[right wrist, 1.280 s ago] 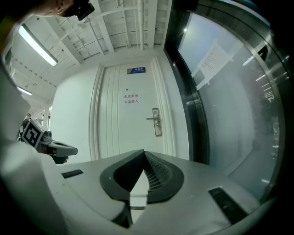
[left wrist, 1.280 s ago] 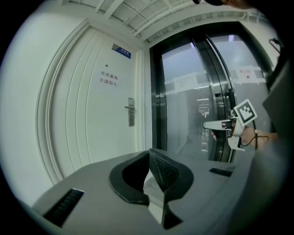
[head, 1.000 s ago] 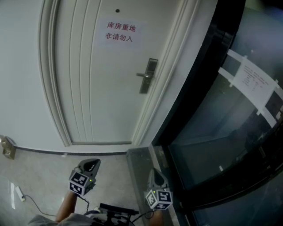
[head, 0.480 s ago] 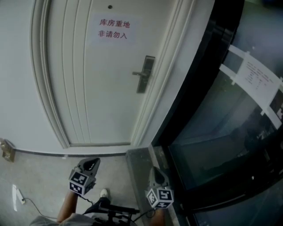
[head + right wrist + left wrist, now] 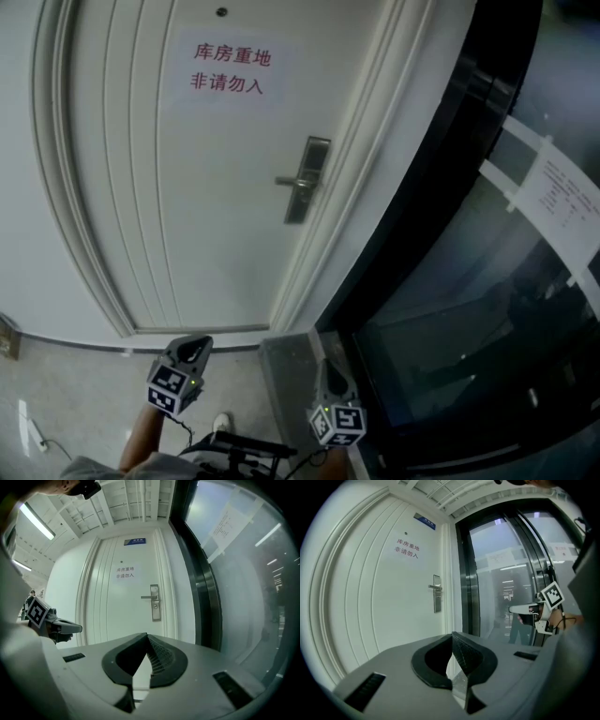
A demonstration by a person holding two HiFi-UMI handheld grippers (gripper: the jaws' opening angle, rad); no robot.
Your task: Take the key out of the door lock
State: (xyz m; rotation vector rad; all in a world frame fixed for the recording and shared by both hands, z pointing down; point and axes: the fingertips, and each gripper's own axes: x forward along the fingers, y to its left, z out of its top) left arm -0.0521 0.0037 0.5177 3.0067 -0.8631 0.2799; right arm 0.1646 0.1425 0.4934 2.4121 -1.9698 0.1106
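White door (image 5: 187, 216) carries metal lock plate (image 5: 307, 178); key too small to make out there. Left gripper (image 5: 195, 347) and right gripper (image 5: 330, 377) low, well apart from lock plate, fingers pressed together, nothing between. Lock plate looms larger than a second ago.

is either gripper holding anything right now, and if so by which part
Nothing is held. The left gripper and the right gripper both have their jaws together with nothing between them, away from the door lock.
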